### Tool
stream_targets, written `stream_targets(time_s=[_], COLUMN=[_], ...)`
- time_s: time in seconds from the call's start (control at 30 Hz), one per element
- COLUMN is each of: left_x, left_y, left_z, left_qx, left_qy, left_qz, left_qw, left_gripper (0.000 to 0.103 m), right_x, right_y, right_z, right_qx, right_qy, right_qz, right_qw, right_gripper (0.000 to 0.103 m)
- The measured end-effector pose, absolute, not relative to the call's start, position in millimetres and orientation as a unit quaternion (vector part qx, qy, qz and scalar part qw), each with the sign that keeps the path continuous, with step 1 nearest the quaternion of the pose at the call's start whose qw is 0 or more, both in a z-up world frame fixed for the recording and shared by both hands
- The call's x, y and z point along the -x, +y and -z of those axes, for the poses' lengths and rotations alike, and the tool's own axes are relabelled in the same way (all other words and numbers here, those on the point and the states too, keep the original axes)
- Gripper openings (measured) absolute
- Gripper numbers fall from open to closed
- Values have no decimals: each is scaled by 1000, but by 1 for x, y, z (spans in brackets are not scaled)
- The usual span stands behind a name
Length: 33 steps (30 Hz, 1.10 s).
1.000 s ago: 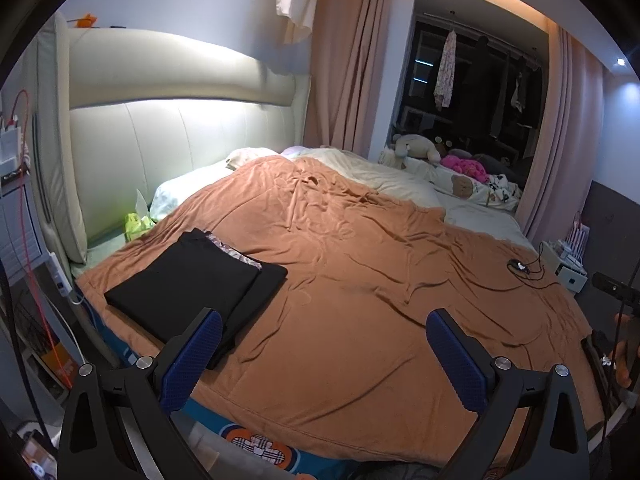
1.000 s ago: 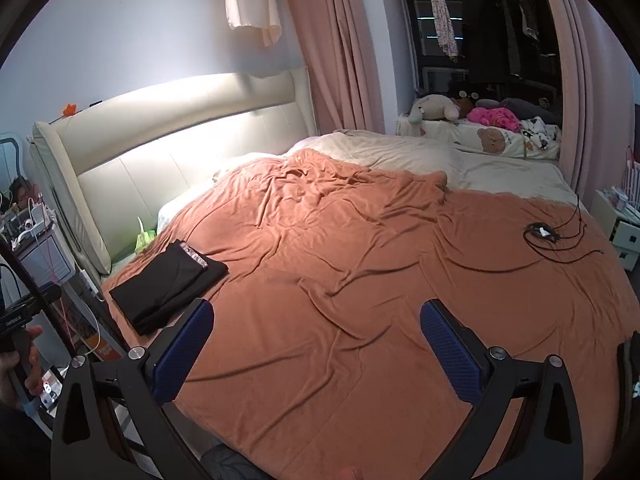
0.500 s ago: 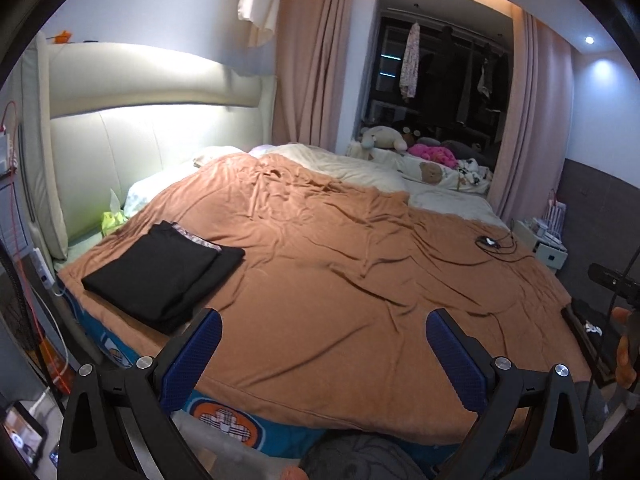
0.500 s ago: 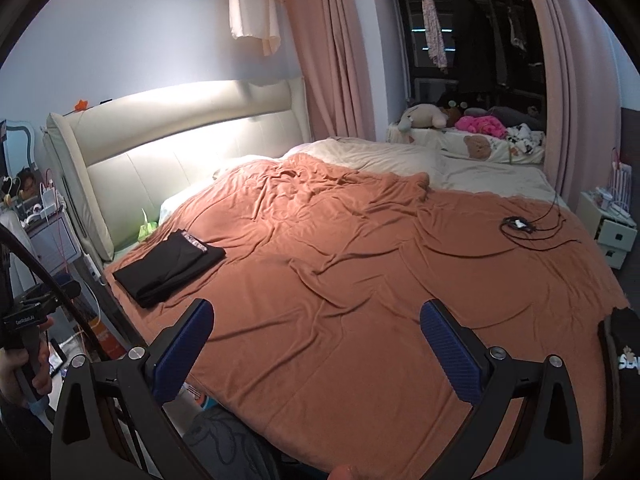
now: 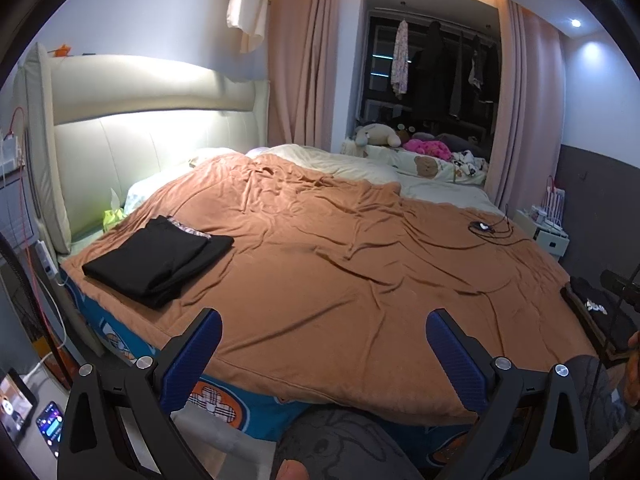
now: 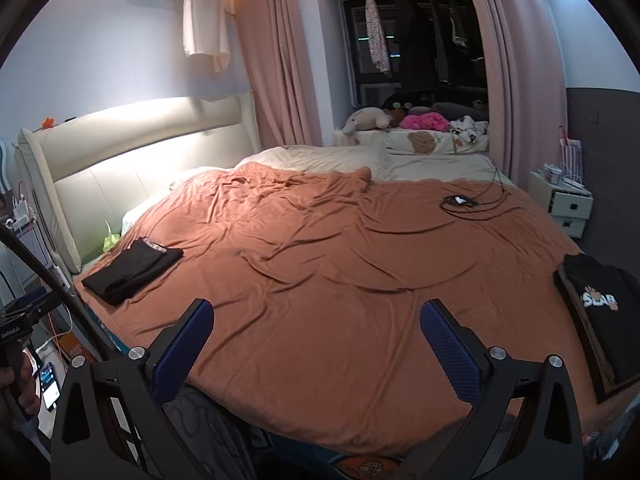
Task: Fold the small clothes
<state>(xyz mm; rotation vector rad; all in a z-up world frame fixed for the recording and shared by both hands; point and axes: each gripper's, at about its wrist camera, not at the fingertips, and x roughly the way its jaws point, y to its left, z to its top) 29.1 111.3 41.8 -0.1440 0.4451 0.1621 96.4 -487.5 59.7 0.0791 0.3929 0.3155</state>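
A folded stack of black clothes (image 5: 158,260) (image 6: 130,270) lies on the near left corner of the orange blanket (image 5: 340,280) (image 6: 340,272). Another black garment with a printed logo (image 6: 600,312) (image 5: 596,308) rests in a dark tray off the bed's right edge. My left gripper (image 5: 322,354) hangs open over the bed's near edge, with nothing between its blue pads. My right gripper (image 6: 314,344) is also open and empty, held above the blanket's near part. Both stand well back from the clothes.
A black cable with a small device (image 6: 460,201) lies on the blanket at the far right. Stuffed toys (image 6: 400,120) and a cream duvet (image 6: 320,158) are at the back. A white nightstand (image 6: 568,204) stands right; phones (image 5: 50,426) lie on the floor left. The headboard (image 5: 140,140) bounds the left.
Both grippers have pulled back and up from the bed, so more of the blanket, its near edge and the floor shows. The tray with the logo garment has come into view.
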Motion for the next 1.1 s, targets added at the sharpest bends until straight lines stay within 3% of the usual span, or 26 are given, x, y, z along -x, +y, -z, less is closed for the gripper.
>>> stream_targets(time_s=[0.43, 1.1], left_x=[-19, -10], left_y=[60, 53], left_z=[-20, -22], left_qx=[27, 23], left_qy=[213, 209], left_qz=[-49, -34], left_qw=[975, 977], left_gripper=[103, 103], right_x=[-67, -51], right_y=[-484, -477], right_z=[-52, -36], right_qx=[-16, -65], right_qy=[214, 215], right_qz=[-97, -91], right_qw=[972, 970], right_gripper=[103, 103])
